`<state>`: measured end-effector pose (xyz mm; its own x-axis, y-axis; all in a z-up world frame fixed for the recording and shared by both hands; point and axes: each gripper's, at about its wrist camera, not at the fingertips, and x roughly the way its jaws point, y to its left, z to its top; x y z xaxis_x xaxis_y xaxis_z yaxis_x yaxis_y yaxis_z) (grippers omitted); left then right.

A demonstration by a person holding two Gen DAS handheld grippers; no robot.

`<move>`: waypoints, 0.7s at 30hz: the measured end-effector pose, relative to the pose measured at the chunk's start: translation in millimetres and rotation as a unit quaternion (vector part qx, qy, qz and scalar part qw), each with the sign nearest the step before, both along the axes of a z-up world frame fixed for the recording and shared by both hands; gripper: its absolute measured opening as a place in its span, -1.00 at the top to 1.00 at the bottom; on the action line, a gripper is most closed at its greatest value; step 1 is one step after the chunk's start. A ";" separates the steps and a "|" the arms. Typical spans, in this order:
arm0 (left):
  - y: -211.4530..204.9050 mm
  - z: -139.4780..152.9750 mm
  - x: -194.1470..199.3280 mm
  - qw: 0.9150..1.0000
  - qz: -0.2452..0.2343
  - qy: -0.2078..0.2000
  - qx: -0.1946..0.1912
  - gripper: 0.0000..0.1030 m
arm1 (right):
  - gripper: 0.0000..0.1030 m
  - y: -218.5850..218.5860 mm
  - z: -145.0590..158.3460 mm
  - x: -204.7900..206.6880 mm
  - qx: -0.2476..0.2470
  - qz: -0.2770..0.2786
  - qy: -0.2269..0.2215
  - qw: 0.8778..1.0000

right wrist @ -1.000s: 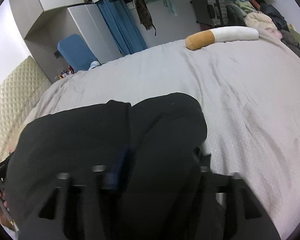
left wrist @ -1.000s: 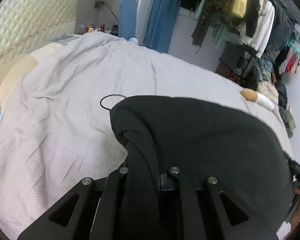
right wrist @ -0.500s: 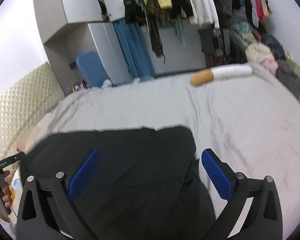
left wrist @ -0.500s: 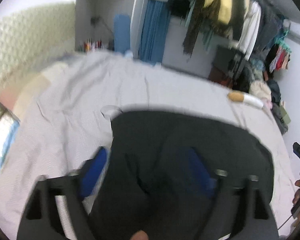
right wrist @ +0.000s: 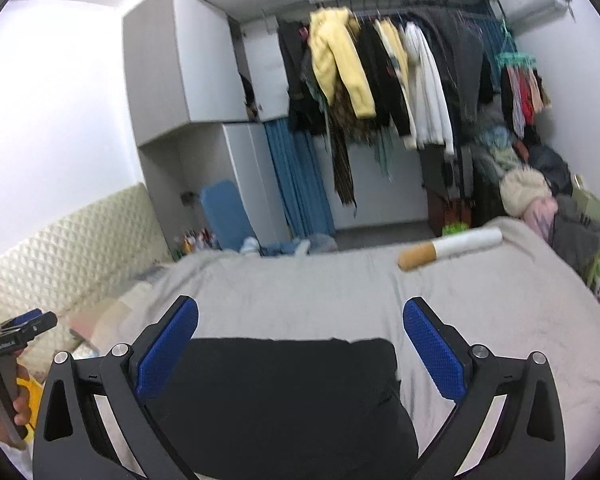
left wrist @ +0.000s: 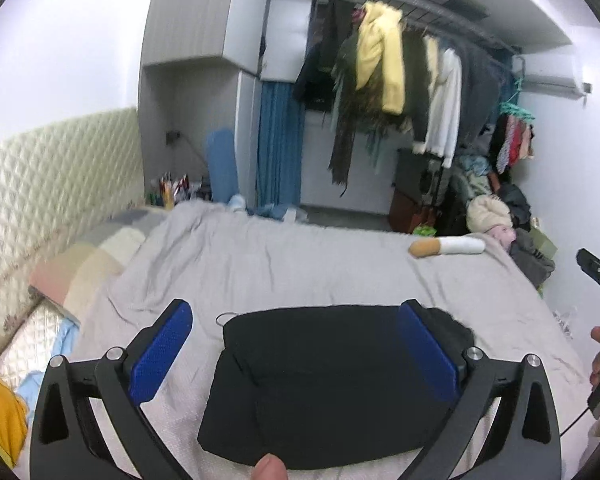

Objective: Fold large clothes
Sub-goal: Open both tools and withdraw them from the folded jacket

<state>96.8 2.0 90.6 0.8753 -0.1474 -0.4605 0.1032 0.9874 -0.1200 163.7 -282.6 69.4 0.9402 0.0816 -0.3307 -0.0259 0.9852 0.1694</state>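
- The black garment lies on the grey bed as a flat, squarish packet, its far edge straight and a layer doubled over on top — folded, by the look of it.
- The left gripper hovers above the packet, its jaws just reaching full spread; its blue pads press on nothing, and the cloth seen between them lies on the cover below.
- The right gripper is spread wide too and empty, held over the packet's right end.
- From the right wrist view the packet's right side looks a little rounded and bunched, not as crisp as the far edge.
- I'd judge the fold has been laid and let go; this is the release at the end of a step.
- Next, either one more fold to make the packet smaller, or a pat to flatten that bunched side — both call for coming back down and pinching at two corners so the layers stay together.
- A cigarette-shaped pillow lies well apart, near the bed's far right corner.
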 end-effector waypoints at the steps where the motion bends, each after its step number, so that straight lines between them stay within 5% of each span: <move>1: -2.0 8.8 -13.4 1.000 -0.004 -0.008 -0.001 -0.99 | -1.00 4.1 4.9 -8.3 0.001 0.004 -0.010 1.000; 10: -29.4 39.8 -104.5 0.998 -0.018 -0.054 0.024 -0.99 | -1.00 46.4 18.6 -69.8 -0.021 0.048 -0.061 0.997; 21: -49.5 11.9 -161.8 0.997 -0.029 -0.058 0.036 -0.99 | -1.00 85.8 -20.4 -115.3 -0.021 0.081 -0.060 0.995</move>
<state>-65.0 -47.5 102.4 0.9140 -0.1708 -0.3679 0.1704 0.9848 -0.0339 48.4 -196.9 48.9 0.9490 0.2236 -0.2224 -0.2022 0.9726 0.1149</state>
